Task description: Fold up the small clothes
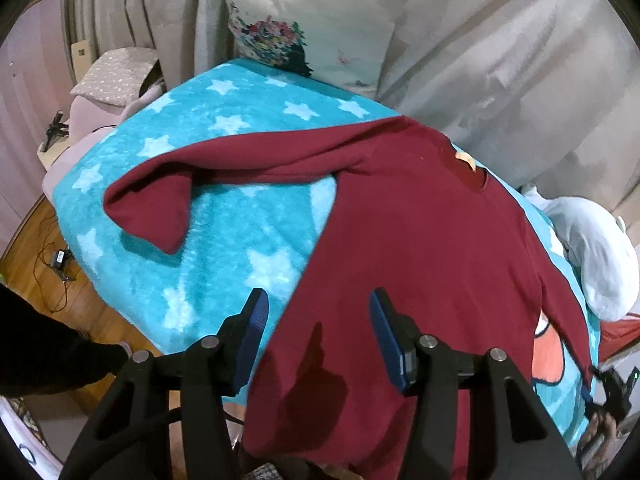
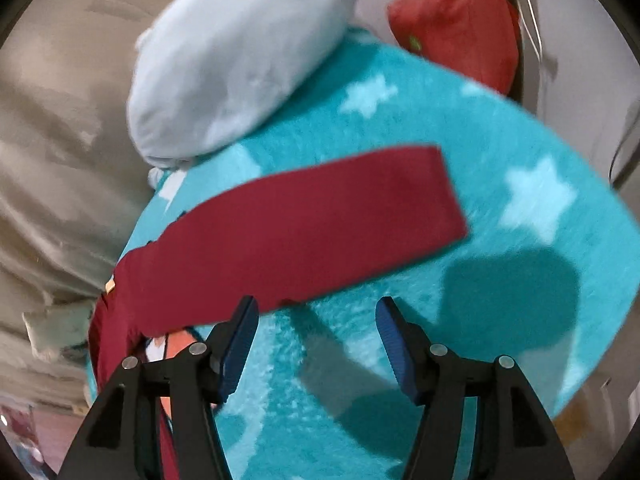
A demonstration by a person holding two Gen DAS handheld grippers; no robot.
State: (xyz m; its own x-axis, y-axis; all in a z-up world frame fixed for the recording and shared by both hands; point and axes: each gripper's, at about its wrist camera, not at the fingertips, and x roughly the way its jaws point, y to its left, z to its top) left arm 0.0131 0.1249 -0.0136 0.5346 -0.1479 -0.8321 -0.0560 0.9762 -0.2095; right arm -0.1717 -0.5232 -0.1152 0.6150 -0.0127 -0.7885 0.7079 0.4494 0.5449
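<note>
A dark red long-sleeved top (image 1: 404, 248) lies spread on a turquoise star-patterned blanket (image 1: 224, 240). Its left sleeve (image 1: 160, 208) stretches out and bends back at the cuff. My left gripper (image 1: 318, 300) is open and empty, just above the top's lower hem near the bed's front edge. In the right wrist view the other sleeve (image 2: 304, 220) lies flat across the blanket (image 2: 500, 160). My right gripper (image 2: 318, 308) is open and empty, hovering over bare blanket just below that sleeve.
A white floral pillow (image 1: 312, 20) stands at the head of the bed. A pale blue-white cushion (image 2: 240, 56) and a red cloth (image 2: 460, 20) lie near the far sleeve. Beige curtains (image 1: 500, 60) hang behind. Wooden floor with cables (image 1: 52, 264) lies left of the bed.
</note>
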